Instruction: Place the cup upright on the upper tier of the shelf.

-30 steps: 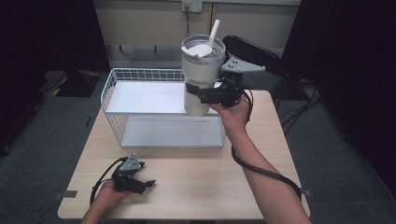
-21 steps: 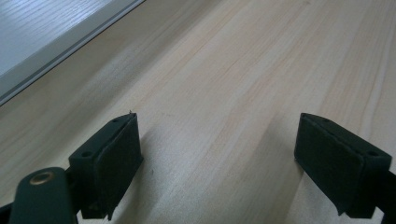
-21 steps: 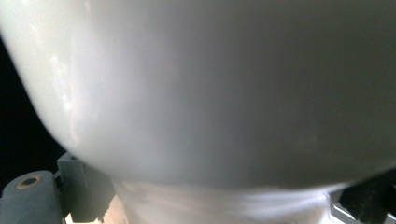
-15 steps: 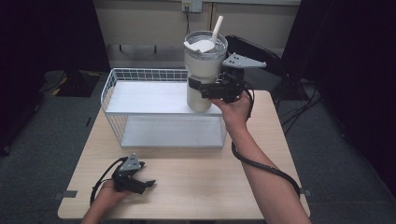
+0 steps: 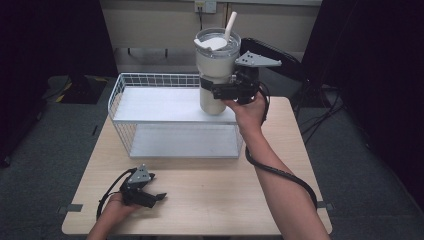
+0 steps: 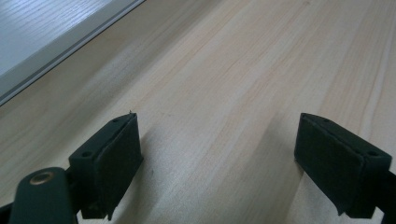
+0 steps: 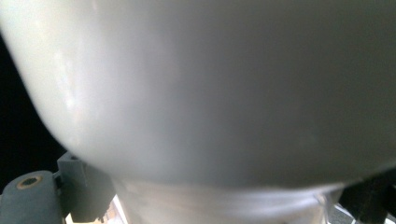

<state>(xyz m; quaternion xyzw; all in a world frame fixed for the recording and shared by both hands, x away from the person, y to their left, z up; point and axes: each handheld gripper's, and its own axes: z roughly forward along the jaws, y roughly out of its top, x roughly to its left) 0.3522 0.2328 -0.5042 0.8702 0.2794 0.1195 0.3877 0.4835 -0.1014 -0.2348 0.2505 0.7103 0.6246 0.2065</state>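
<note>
Black jaws of the left hand-held gripper (image 5: 159, 196) stand spread, idle on the worktop (image 5: 225, 195). Farther off, the right hand-held gripper (image 5: 212, 90) pinches the white tumbler (image 5: 215, 75), now lifted higher above the wire basket's (image 5: 120, 95) upper shelf; placement appears pending.

Your high view looks down from six o'clock; gripper views sit close, sharing its table (image 5: 225, 185) and tumbler (image 5: 215, 75).

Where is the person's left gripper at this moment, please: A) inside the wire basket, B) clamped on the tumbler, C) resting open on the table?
C: the left gripper lies on the wooden table, its jaws apart with nothing between them.
</note>
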